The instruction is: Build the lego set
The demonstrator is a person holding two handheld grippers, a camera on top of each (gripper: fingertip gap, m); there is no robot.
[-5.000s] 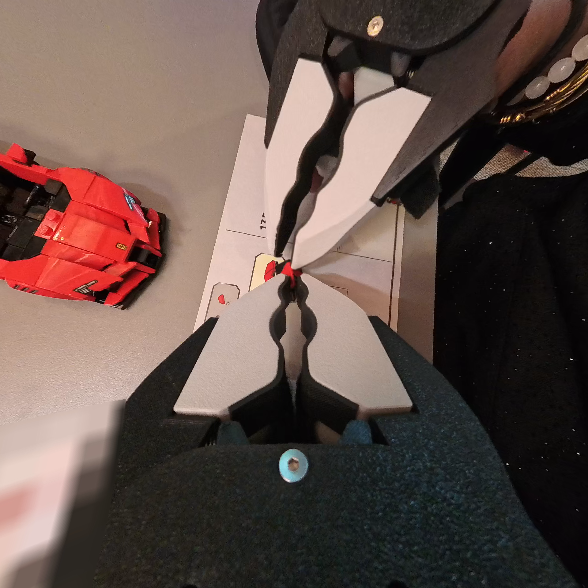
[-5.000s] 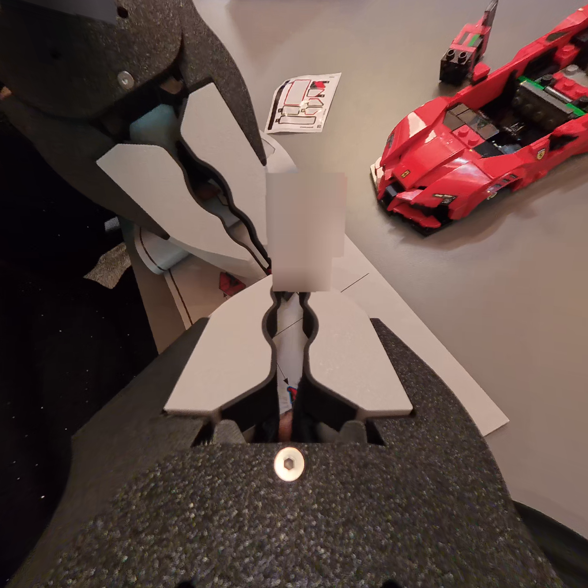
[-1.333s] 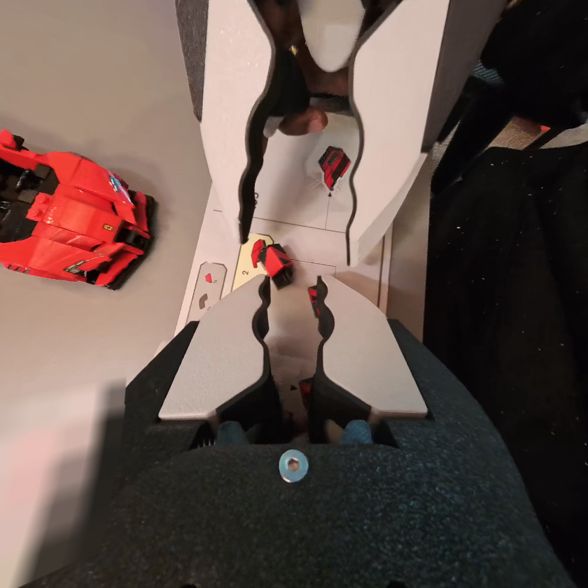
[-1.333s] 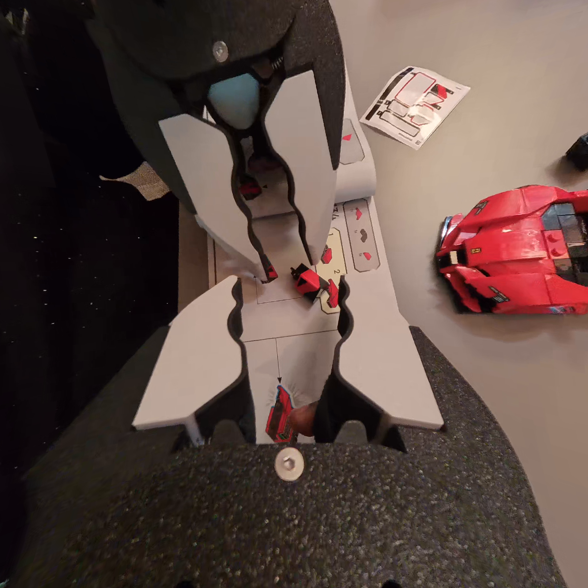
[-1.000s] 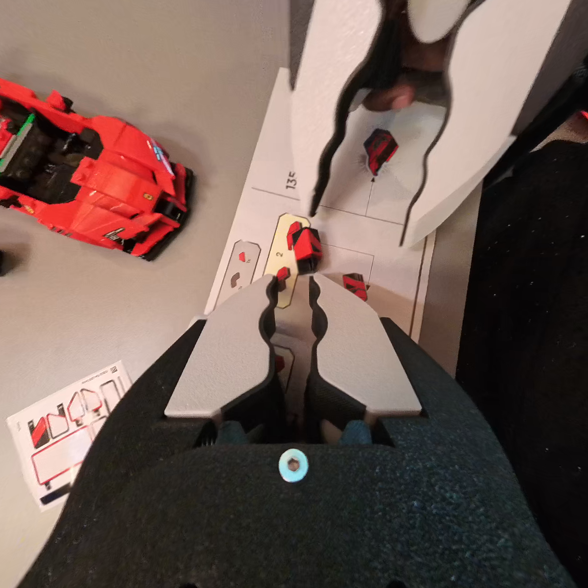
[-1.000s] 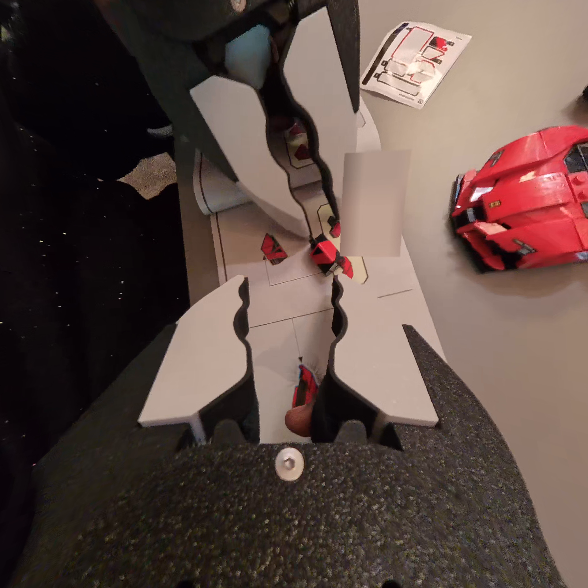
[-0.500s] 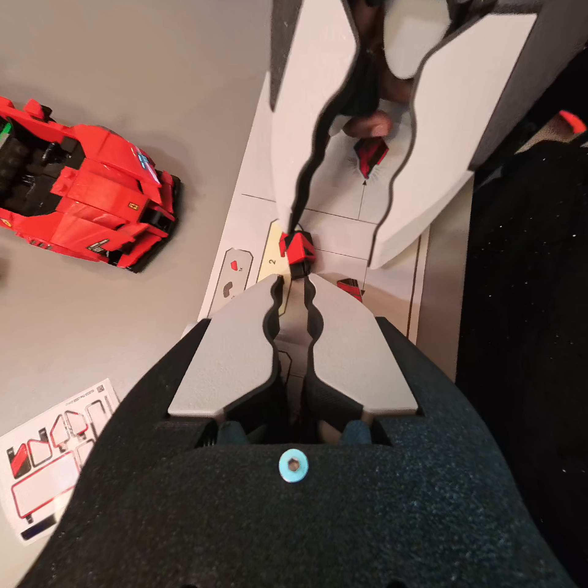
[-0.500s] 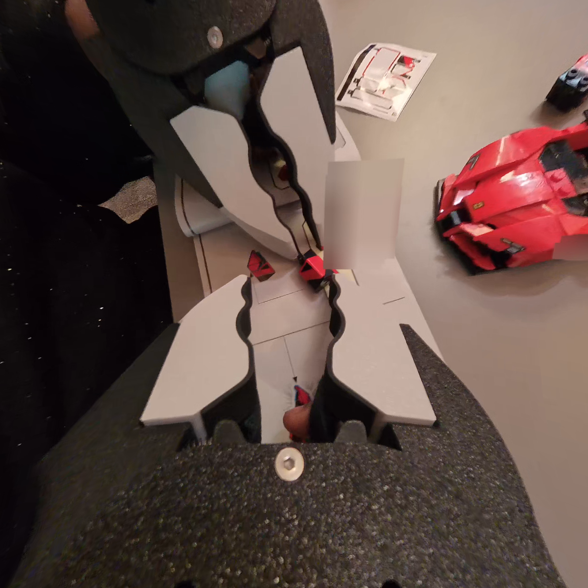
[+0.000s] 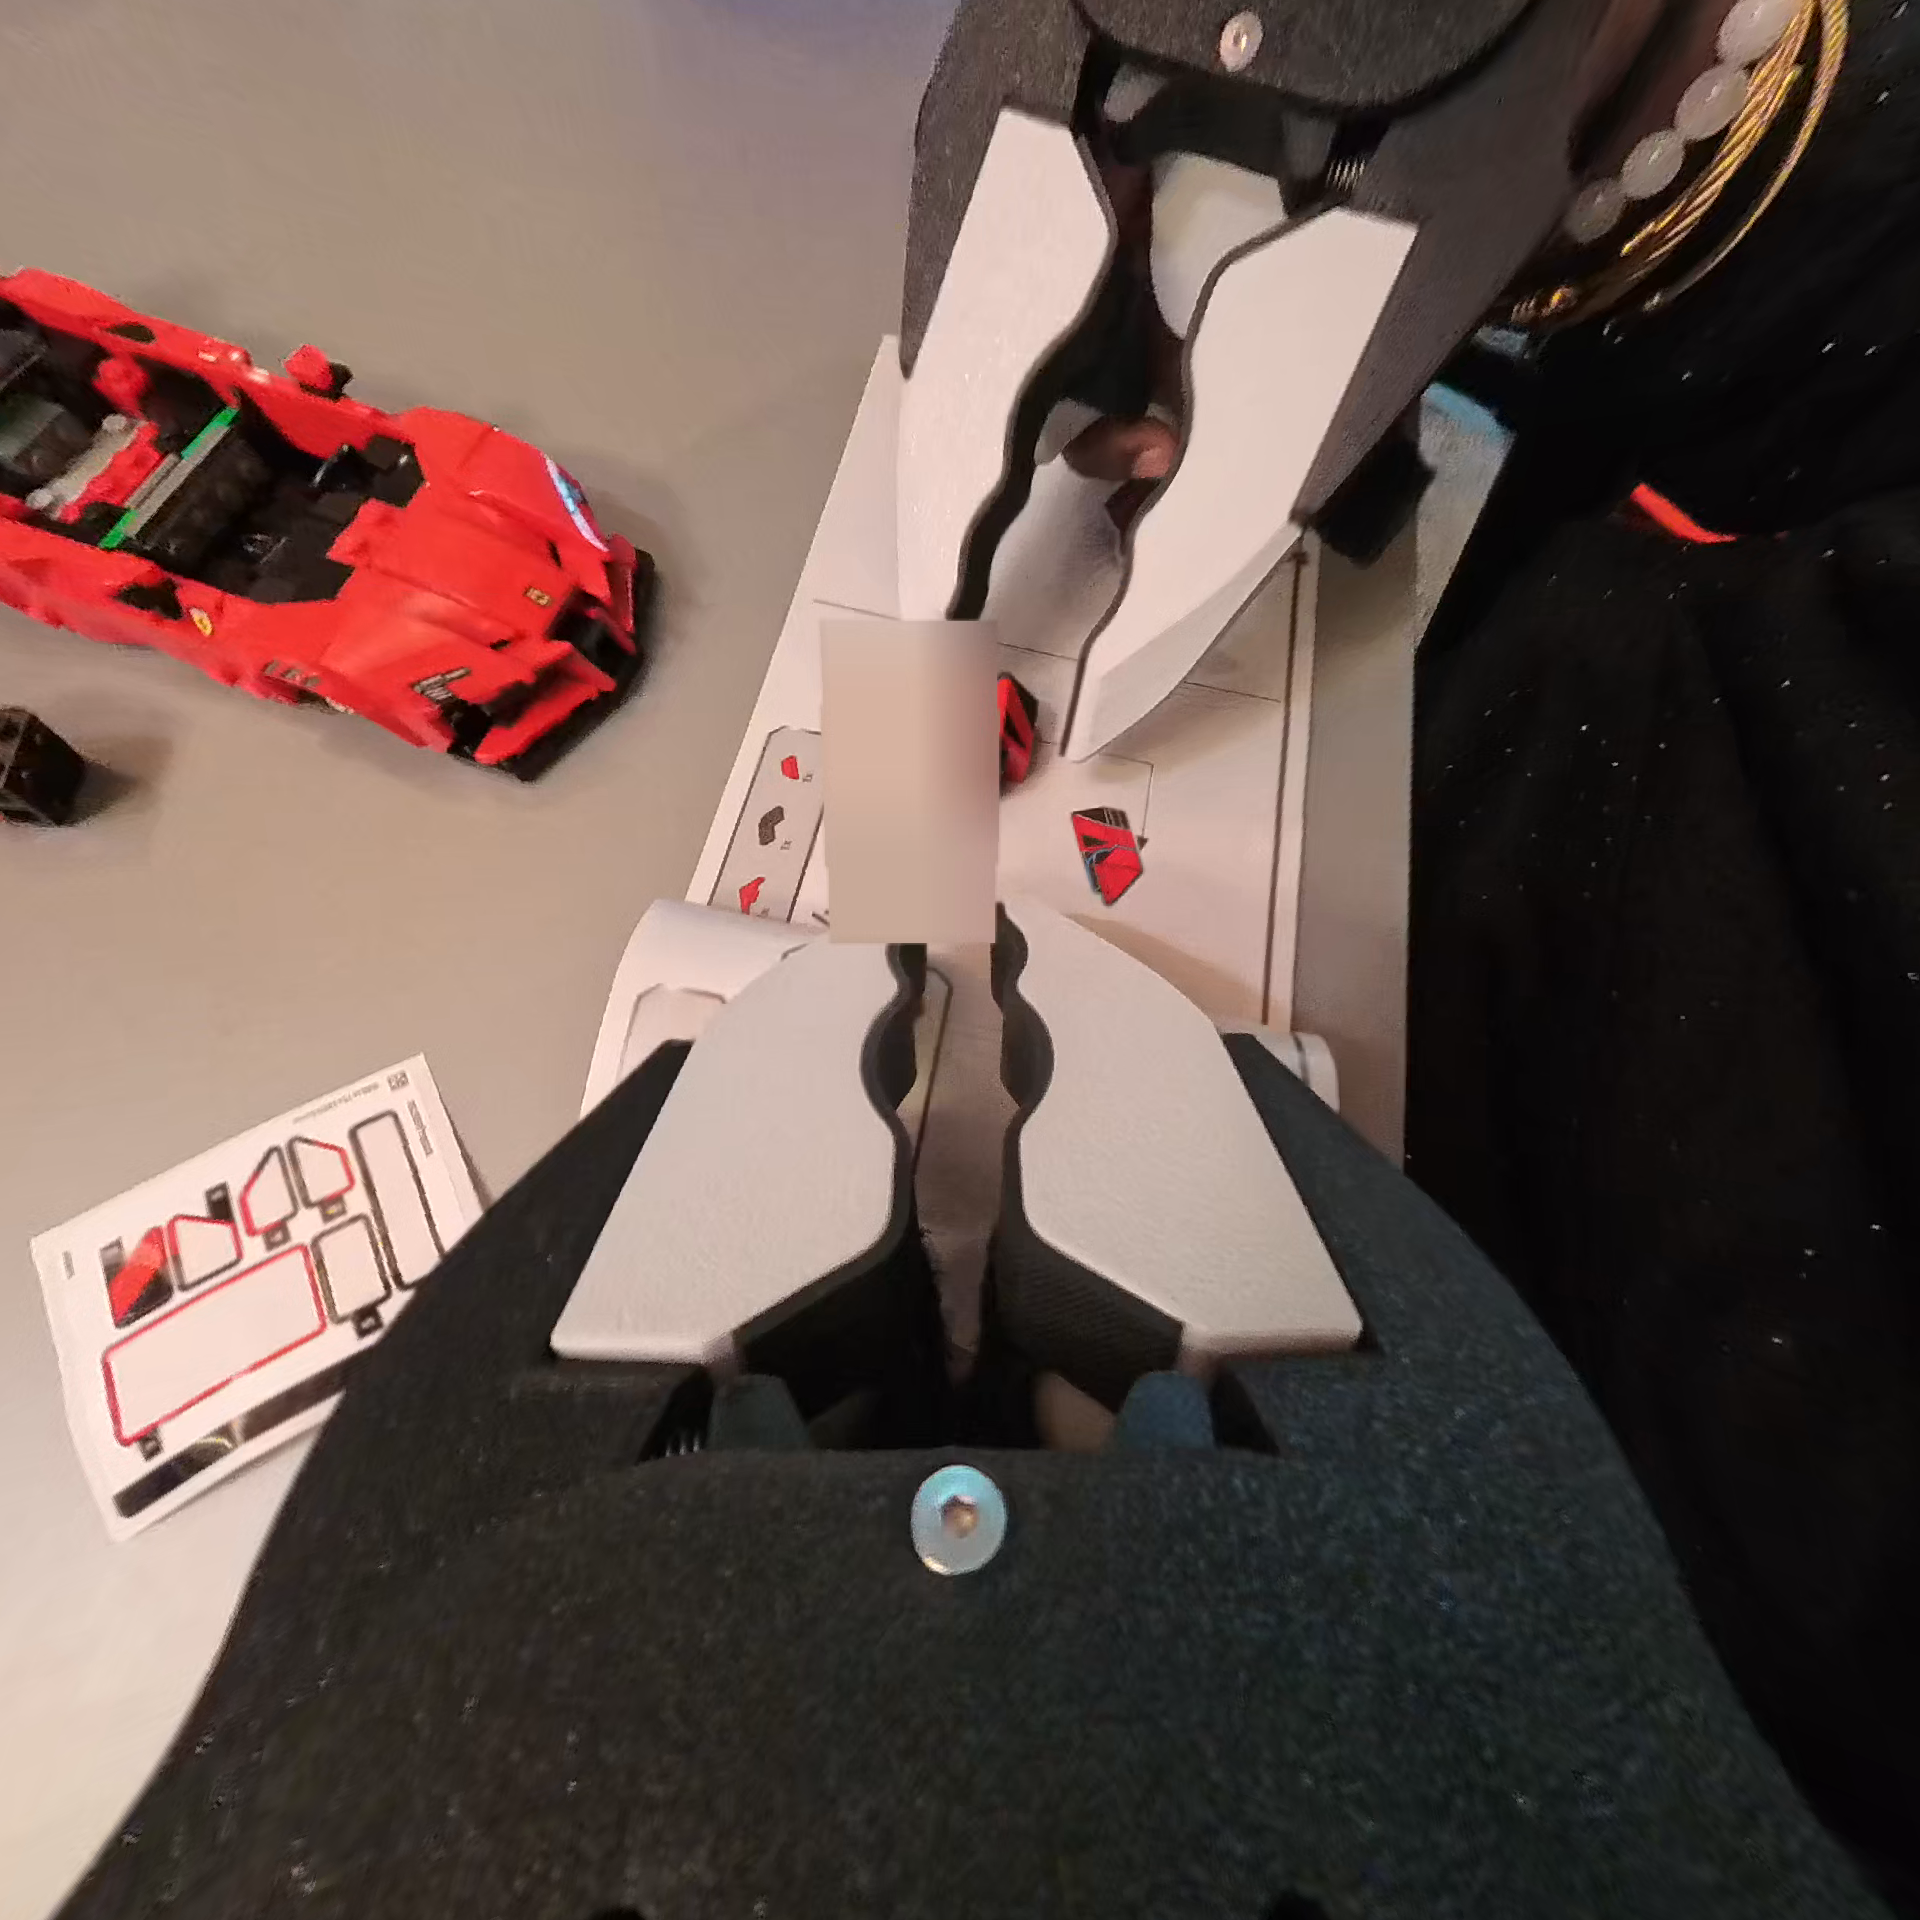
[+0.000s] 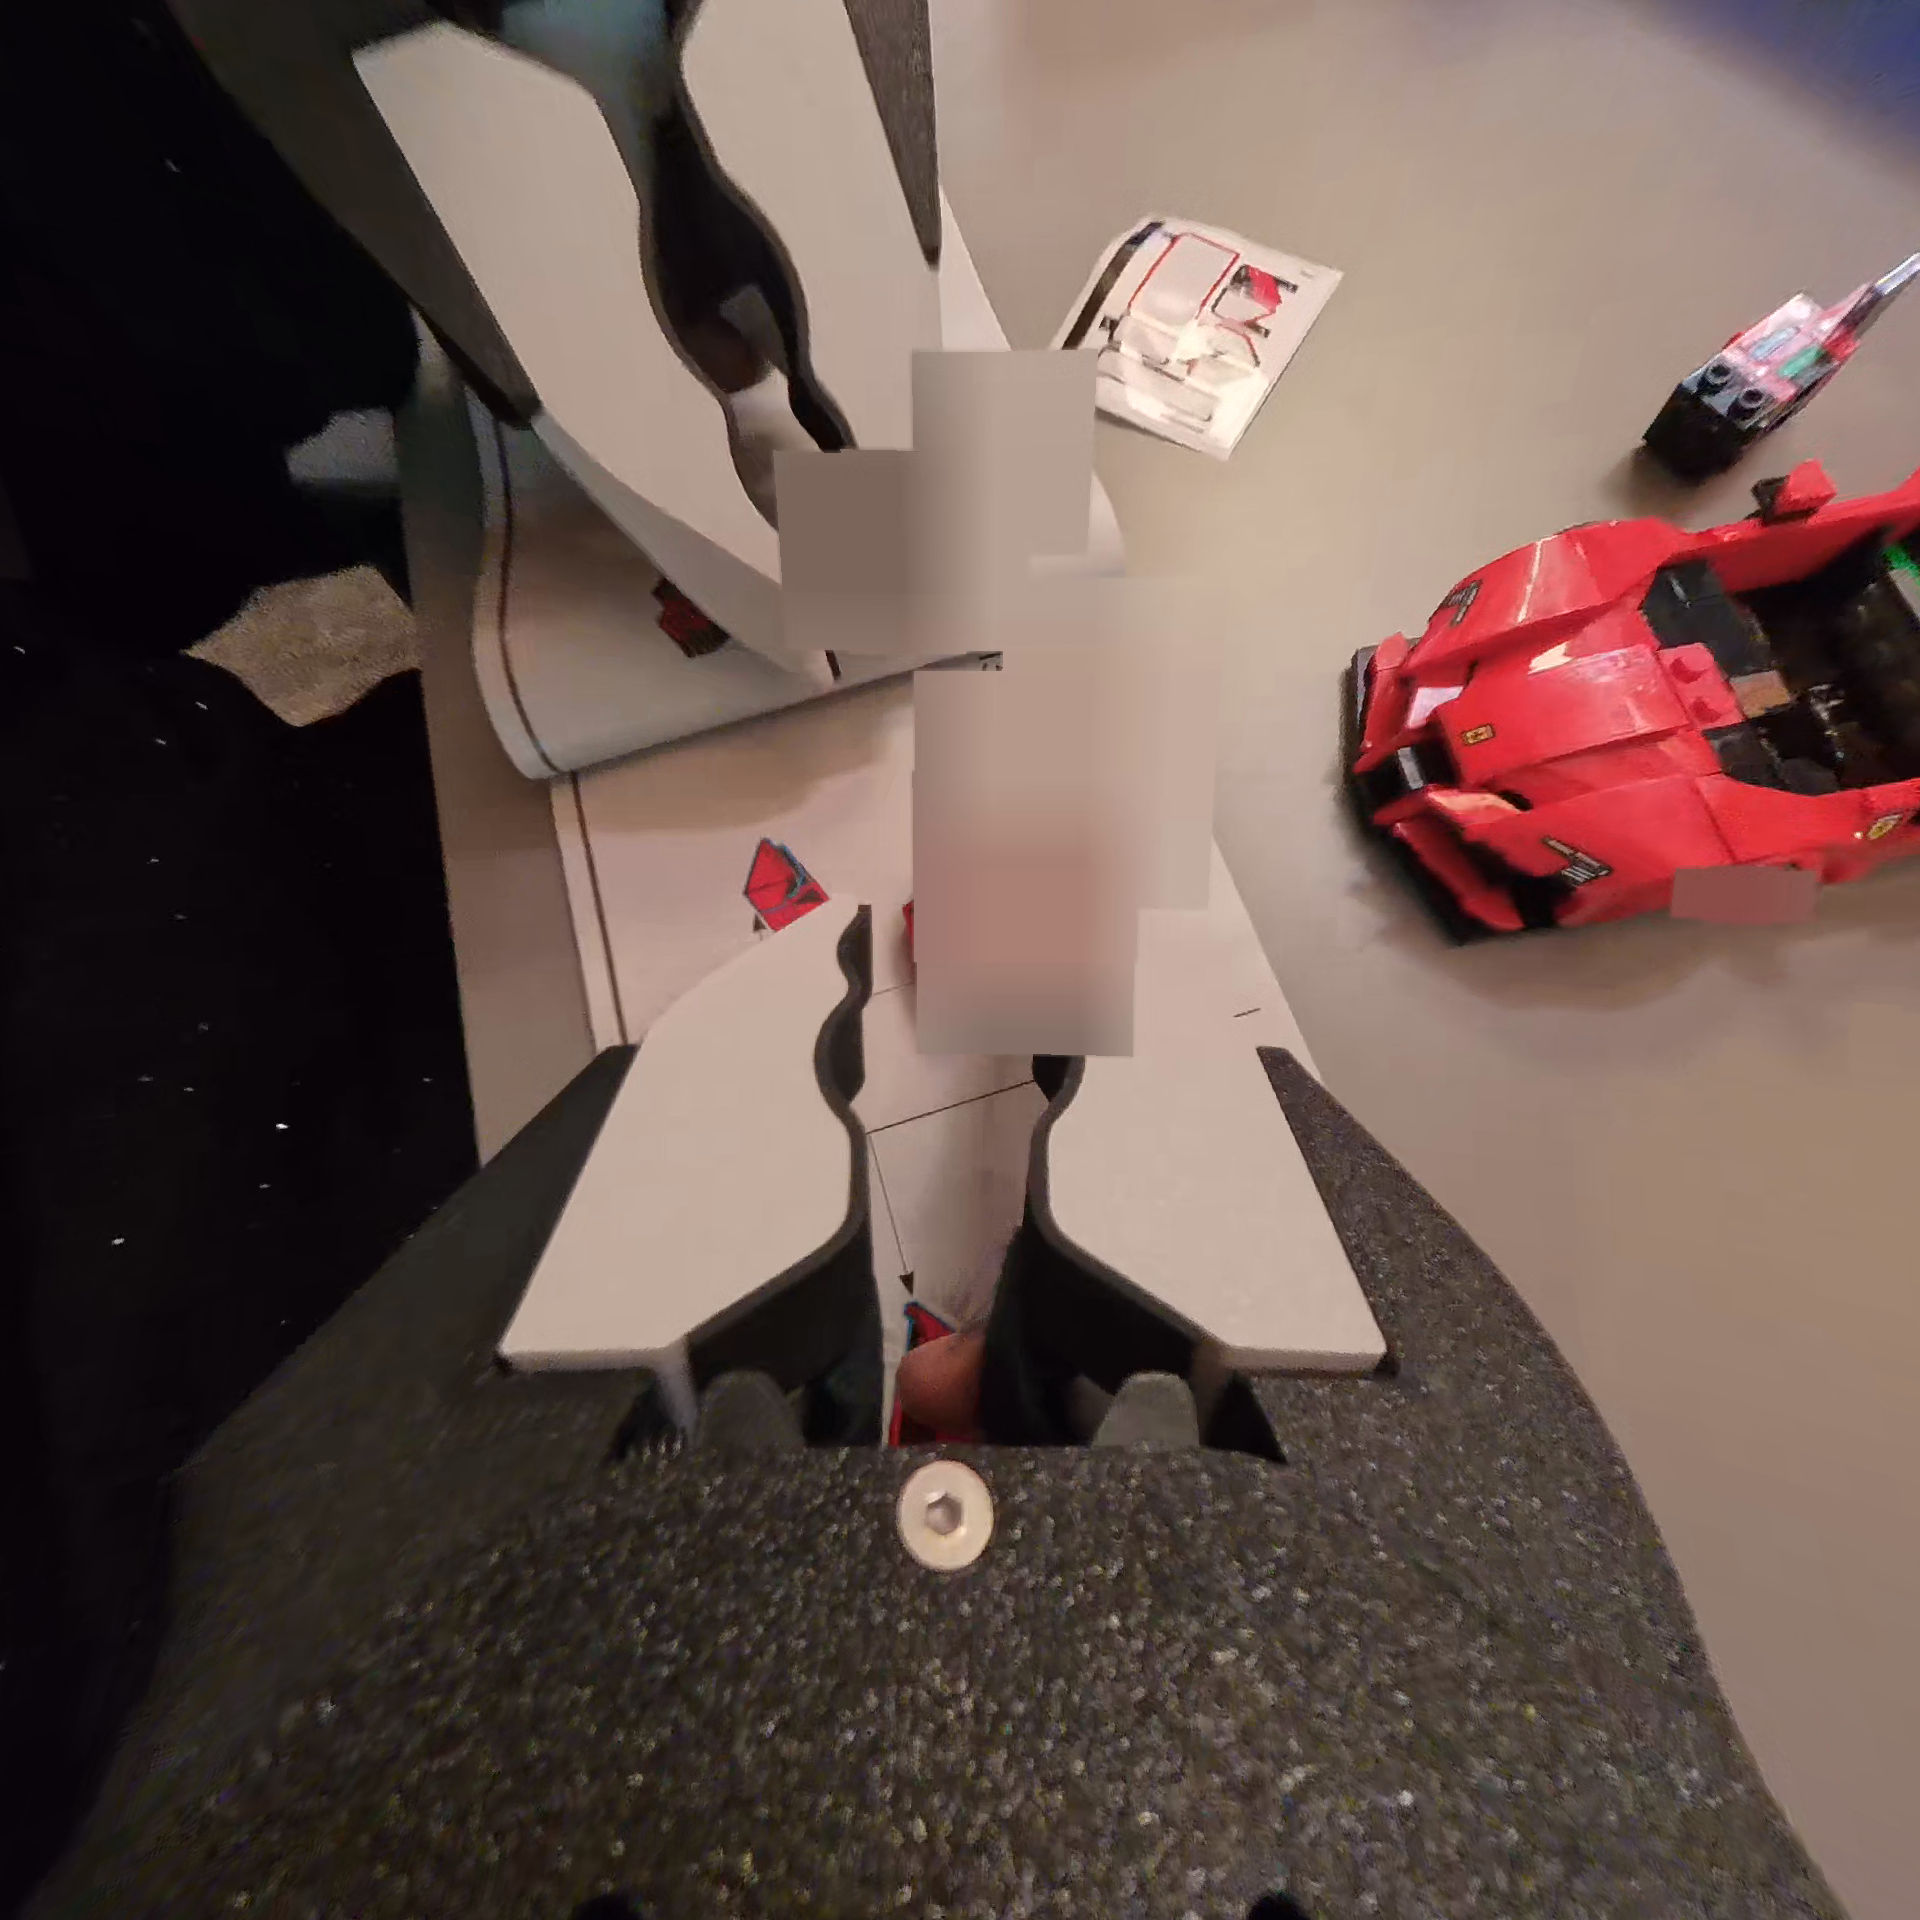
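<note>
A small red and black lego piece point(image 9: 1018, 727) lies on the open instruction booklet point(image 9: 1195, 831), half hidden by a blurred patch. My right gripper point(image 9: 1023, 681) comes down from the top of the left wrist view with its jaws apart, the piece right at its tips. In the right wrist view only a red sliver of the piece point(image 10: 908, 925) shows between the right gripper's point(image 10: 951, 935) fingers. My left gripper point(image 9: 951, 925) is a short way back from the piece, with a narrow gap and nothing in it. Its fingers point(image 10: 582, 312) show at the top of the right wrist view.
The red lego car point(image 9: 312, 561) stands on the grey table, also in the right wrist view point(image 10: 1662, 748). A sticker sheet point(image 9: 249, 1278) lies near the left gripper. A black and red sub-assembly point(image 10: 1766, 384) sits beyond the car. A person's dark clothing point(image 9: 1662, 1039) borders the table edge. Tip to tip, the grippers are about 5 cm apart.
Five seconds ago both grippers were pinched together on the small piece. They opened and it dropped onto the booklet. Since then the left gripper has drawn back and the right jaws have narrowed around the piece.
</note>
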